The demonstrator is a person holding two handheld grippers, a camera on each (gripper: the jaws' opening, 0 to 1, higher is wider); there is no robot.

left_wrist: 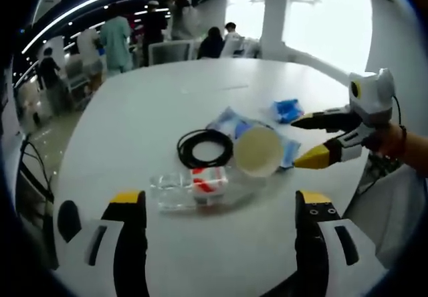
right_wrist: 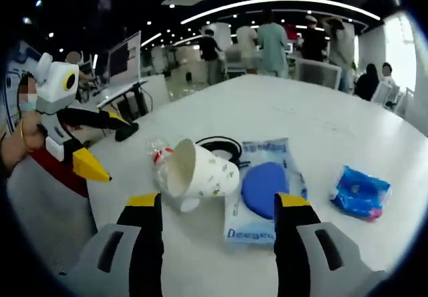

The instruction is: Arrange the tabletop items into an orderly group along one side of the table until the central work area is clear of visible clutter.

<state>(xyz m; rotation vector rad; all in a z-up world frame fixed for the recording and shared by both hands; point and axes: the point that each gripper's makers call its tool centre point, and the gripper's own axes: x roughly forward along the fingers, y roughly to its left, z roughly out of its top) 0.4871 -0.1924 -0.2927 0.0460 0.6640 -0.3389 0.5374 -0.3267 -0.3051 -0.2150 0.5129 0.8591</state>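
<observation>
Across the middle of the large white round desk the clutter lies bunched, none of it yet along an edge. Biggest, a clear plastic pouch holding a blue disc could slide off if shoved. A white paper cup on its side may roll. A black coiled cable might snag a jaw. A clear wrapper with red print and a small blue packet could skid. The left gripper and right gripper both stand with jaws apart, empty.
</observation>
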